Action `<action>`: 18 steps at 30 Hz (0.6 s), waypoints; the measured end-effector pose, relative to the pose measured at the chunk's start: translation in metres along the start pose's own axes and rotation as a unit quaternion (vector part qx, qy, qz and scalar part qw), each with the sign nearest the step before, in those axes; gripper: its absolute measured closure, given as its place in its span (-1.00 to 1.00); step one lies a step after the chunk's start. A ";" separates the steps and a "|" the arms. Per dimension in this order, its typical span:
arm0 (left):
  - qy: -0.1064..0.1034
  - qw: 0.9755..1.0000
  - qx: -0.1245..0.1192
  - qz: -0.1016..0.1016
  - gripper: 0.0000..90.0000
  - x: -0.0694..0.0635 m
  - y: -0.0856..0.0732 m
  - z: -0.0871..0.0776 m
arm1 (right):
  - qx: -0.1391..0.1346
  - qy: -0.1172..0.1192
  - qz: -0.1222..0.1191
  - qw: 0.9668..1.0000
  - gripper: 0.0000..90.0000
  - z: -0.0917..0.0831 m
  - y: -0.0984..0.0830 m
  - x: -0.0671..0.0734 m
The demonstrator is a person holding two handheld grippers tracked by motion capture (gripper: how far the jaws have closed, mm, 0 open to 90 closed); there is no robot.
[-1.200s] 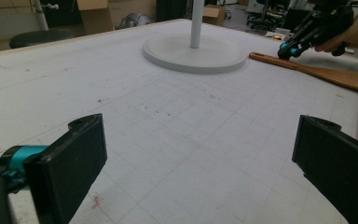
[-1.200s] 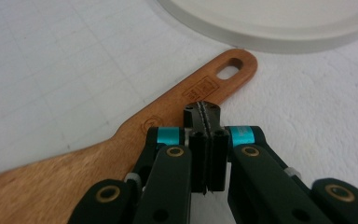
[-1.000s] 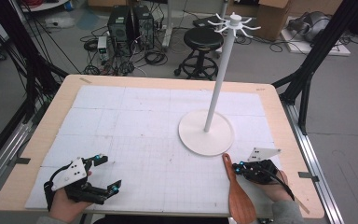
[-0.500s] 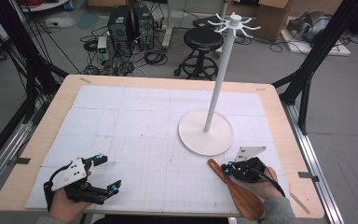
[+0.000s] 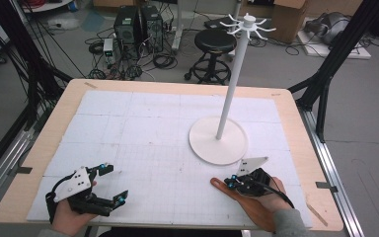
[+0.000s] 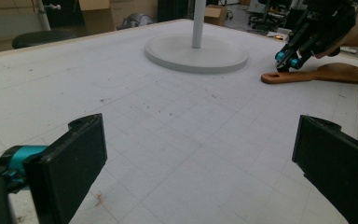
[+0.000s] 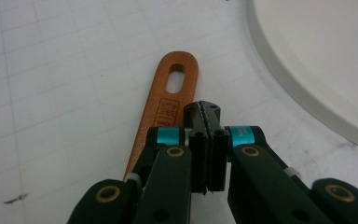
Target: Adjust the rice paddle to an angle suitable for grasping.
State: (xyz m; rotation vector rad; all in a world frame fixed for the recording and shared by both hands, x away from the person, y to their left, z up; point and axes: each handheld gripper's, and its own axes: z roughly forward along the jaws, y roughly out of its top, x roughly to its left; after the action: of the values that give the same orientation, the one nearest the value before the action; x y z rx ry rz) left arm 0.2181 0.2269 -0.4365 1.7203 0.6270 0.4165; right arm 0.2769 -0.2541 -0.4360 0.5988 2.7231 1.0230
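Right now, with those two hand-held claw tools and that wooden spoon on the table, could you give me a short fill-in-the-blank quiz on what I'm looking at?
1. The left gripper has its jaws standing ____.
2. The right gripper has its jaws ____, nothing between them.
3. The brown wooden spatula has a slotted ____ in its handle end.
4. The tall white hook stand rests on a base whose shape is ____.

Missing words: open; shut; hole; round

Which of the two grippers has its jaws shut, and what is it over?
The right gripper: its jaws are shut above the wooden spatula's handle. The left gripper stands wide open.
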 end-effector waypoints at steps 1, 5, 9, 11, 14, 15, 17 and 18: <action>0.000 1.000 0.000 0.000 -0.92 0.000 0.000 0.000 | 0.002 0.000 -0.001 1.000 1.00 0.000 0.001 0.001; 0.000 1.000 -0.001 -0.002 -0.92 0.000 0.000 0.001 | 0.005 0.009 -0.006 1.000 1.00 0.003 0.006 0.006; 0.000 1.000 0.000 -0.001 -0.92 -0.001 0.000 0.001 | 0.006 0.024 -0.009 1.000 1.00 0.007 0.011 0.012; 0.000 1.000 0.000 -0.001 -0.92 0.000 0.000 0.000 | 0.008 0.031 -0.018 0.999 0.99 0.010 0.013 0.017; 0.000 1.000 0.001 -0.001 -0.92 0.000 0.000 0.000 | 0.018 0.024 -0.024 0.999 0.99 0.011 0.017 0.019; 0.000 1.000 0.001 0.000 -0.92 0.000 0.000 0.000 | 0.017 0.025 -0.021 0.999 0.99 0.010 0.016 0.019; 0.000 1.000 0.000 0.000 -0.92 0.000 0.000 0.000 | 0.014 0.023 -0.022 0.999 0.98 0.010 0.016 0.020; 0.000 1.000 -0.001 -0.001 -0.92 0.000 0.000 0.000 | 0.007 0.020 -0.020 1.000 0.98 0.009 0.017 0.021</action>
State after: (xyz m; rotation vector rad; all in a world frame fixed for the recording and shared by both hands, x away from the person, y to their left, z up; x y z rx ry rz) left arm 0.2179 0.2273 -0.4364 1.7180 0.6280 0.4166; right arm 0.2659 -0.2286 -0.4318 0.5294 2.7673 1.0183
